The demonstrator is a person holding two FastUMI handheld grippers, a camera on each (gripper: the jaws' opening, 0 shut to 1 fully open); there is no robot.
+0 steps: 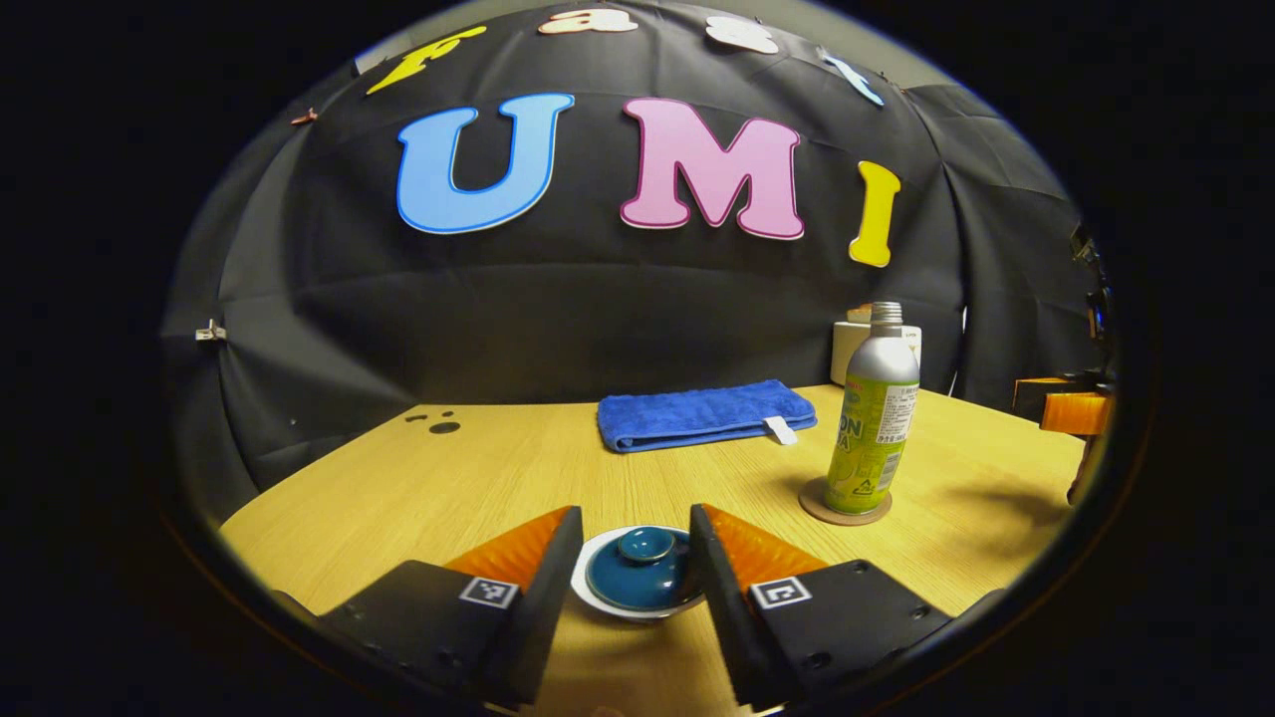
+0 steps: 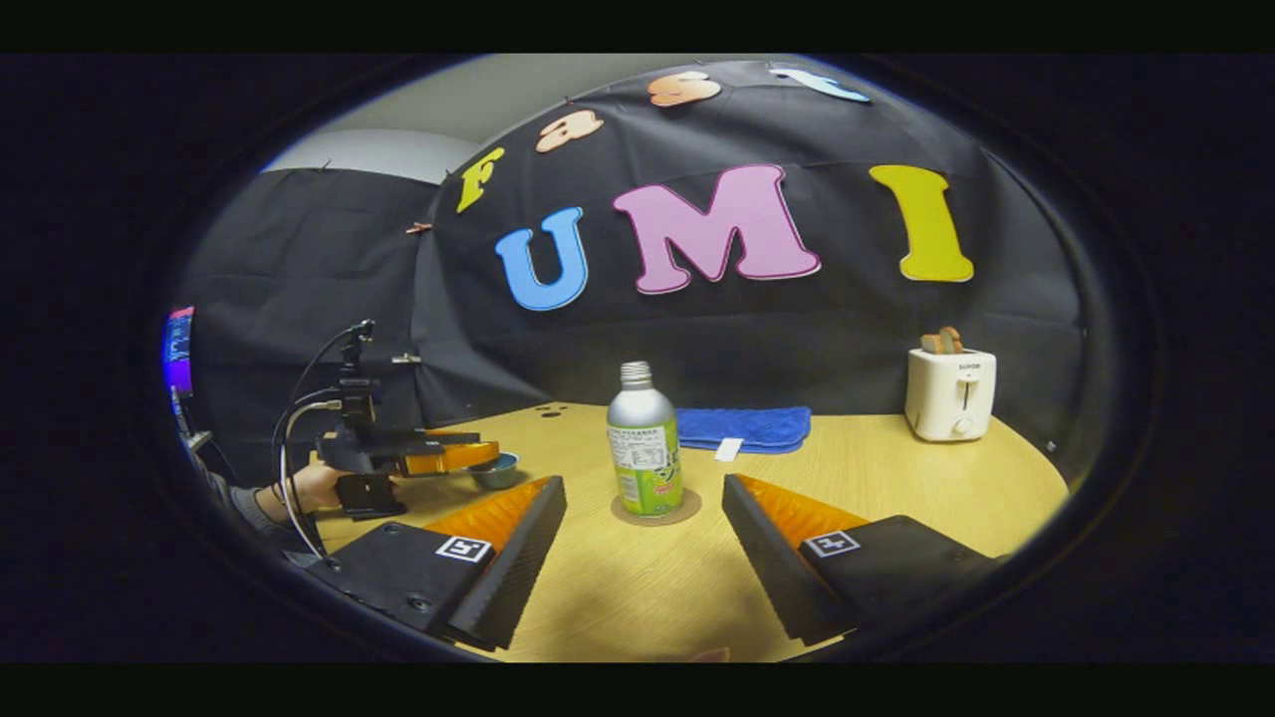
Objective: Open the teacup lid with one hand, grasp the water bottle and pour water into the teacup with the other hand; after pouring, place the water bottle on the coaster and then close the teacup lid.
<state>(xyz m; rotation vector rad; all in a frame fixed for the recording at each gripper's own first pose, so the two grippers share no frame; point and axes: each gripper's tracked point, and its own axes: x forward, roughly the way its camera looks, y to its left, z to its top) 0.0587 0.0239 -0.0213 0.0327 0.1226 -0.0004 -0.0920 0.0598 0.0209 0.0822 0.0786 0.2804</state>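
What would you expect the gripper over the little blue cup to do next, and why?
Probably lower and close on the lid's knob. The left gripper is open, its fingers either side of the teacup, whose lid is on. The water bottle stands upright on its coaster, so pouring looks not yet begun.

water bottle (image 2: 644, 443) upright on coaster (image 2: 687, 514), mid-tabletop | towel (image 2: 747, 426) behind bottle, at far edge of table (image 2: 896, 488) | toaster (image 2: 950, 394) at far right corner | teacup (image 1: 637, 576) with lid (image 1: 643, 546) on it, near front edge, left of bottle, between left gripper (image 1: 636, 570) fingers
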